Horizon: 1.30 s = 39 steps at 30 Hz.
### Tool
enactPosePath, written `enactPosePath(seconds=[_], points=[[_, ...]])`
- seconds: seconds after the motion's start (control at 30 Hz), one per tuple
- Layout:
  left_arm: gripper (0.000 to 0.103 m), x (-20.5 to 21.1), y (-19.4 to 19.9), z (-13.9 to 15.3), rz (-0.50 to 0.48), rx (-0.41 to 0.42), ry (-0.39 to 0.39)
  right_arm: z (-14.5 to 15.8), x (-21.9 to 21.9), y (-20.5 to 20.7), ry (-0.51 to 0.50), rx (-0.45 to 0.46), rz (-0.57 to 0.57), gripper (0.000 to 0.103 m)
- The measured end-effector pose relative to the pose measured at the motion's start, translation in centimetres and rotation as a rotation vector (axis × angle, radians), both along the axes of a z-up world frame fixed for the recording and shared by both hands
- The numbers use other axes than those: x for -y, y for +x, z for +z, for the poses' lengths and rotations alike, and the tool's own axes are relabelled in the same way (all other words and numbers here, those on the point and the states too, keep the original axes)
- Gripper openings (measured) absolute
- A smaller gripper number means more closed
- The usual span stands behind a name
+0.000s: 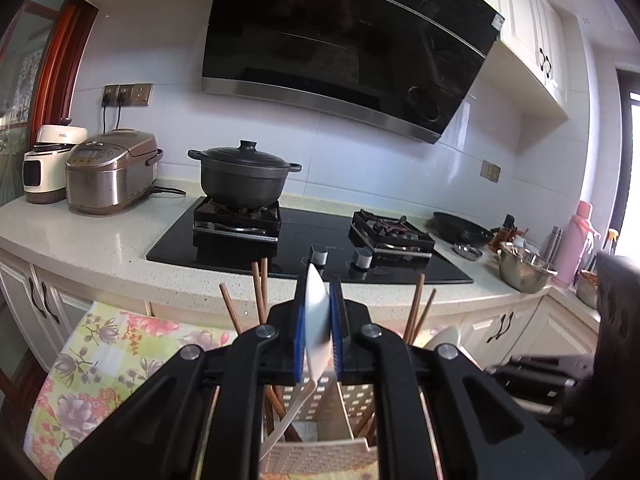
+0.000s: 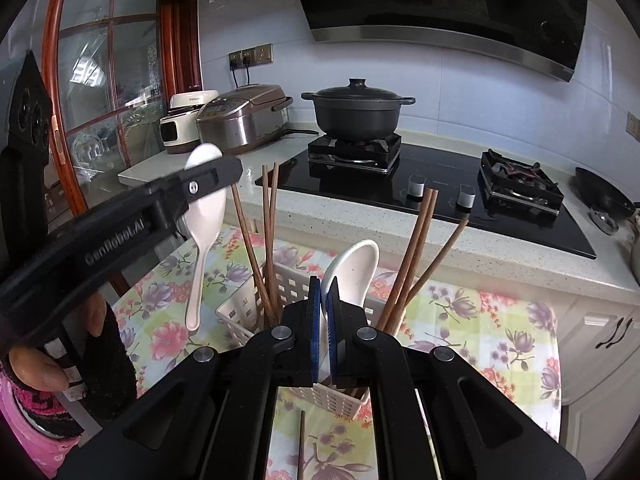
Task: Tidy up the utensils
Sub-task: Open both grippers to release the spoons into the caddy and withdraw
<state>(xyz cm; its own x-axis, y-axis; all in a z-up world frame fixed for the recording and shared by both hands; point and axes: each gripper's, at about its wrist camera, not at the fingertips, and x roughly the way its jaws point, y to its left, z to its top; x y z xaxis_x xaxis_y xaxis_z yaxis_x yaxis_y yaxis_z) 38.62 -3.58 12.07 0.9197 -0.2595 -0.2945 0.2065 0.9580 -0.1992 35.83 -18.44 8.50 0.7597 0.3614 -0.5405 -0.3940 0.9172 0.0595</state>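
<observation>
Your left gripper (image 1: 318, 312) is clamping a white spoon (image 2: 204, 216) above the utensil basket's (image 2: 248, 312) 10 o'clock rim. Your right gripper (image 2: 323, 300) is pinching a second spoon (image 2: 354, 268) among chopsticks (image 2: 412, 264) crowding 2 o'clock.

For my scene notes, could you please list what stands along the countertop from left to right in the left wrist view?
White appliance → rice cooker → black pot → empty burner → black pan → steel bowl → pink bottle.
</observation>
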Motion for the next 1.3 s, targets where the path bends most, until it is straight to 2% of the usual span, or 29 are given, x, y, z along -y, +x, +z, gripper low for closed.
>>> enactPosePath(seconds=[0.27,0.47,0.7,0.87,1.3], points=[[0.01,0.8,1.9,-0.1,-0.006,0.013,-0.012,-2.1,0.0,1.3,-0.002,-0.059,0.032,0.005],[0.01,1.2,3.1,-0.5,-0.01,0.007,-0.049,-2.7,0.7,1.1,-0.016,-0.054,0.035,0.005],[0.01,2.7,3.3,0.3,-0.028,0.045,-0.056,-3.3,1.6,1.0,0.013,-0.055,0.031,0.005],[0.01,2.4,4.3,-1.2,-0.014,0.019,-0.088,-3.7,1.5,1.2,0.007,-0.064,0.034,0.005],[0.012,1.0,4.4,-4.6,0.012,-0.011,-0.057,-4.3,1.5,1.9,0.039,-0.095,0.044,0.006]])
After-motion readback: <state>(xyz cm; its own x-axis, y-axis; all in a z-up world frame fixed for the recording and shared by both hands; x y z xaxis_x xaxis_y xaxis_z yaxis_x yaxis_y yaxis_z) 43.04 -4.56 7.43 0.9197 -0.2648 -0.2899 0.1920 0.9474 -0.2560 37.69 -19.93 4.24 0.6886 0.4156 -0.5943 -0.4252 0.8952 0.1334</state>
